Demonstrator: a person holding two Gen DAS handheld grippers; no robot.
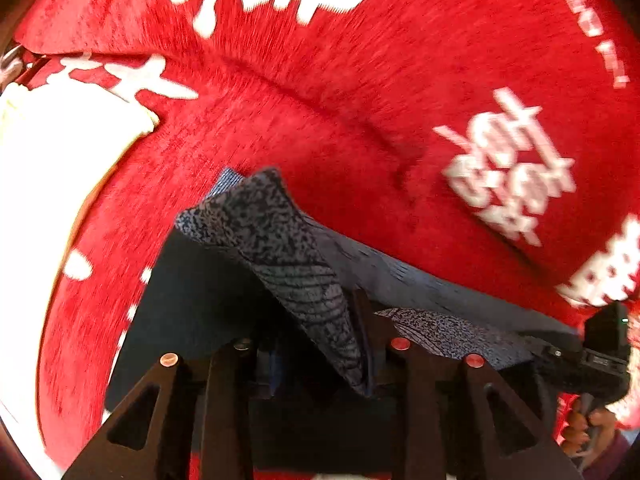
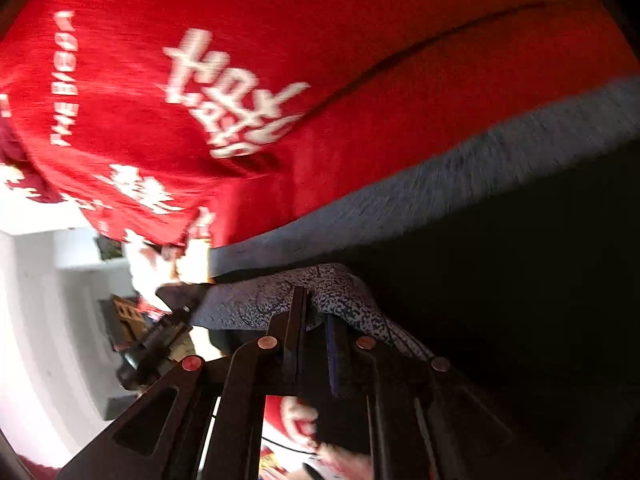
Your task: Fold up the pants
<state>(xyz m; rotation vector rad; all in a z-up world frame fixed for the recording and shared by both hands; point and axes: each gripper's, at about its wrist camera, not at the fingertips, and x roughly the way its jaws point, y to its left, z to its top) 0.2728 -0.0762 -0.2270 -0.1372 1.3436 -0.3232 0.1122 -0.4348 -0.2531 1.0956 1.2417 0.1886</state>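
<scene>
The pants (image 1: 280, 240) are dark blue-grey with a speckled pattern, lifted above a red cloth with white lettering (image 1: 340, 80). My left gripper (image 1: 320, 360) is shut on a speckled fold of the pants that rises between its fingers. My right gripper (image 2: 316, 320) is shut on another speckled edge of the pants (image 2: 336, 284); the fabric stretches away as a grey band (image 2: 440, 200). The right gripper also shows in the left wrist view (image 1: 604, 344) at the far right, held by a hand.
The red cloth with white lettering (image 2: 240, 60) covers the surface under both grippers. A white fabric piece (image 1: 52, 152) lies at the left. A bright room with furniture (image 2: 60, 300) shows at the left of the right wrist view.
</scene>
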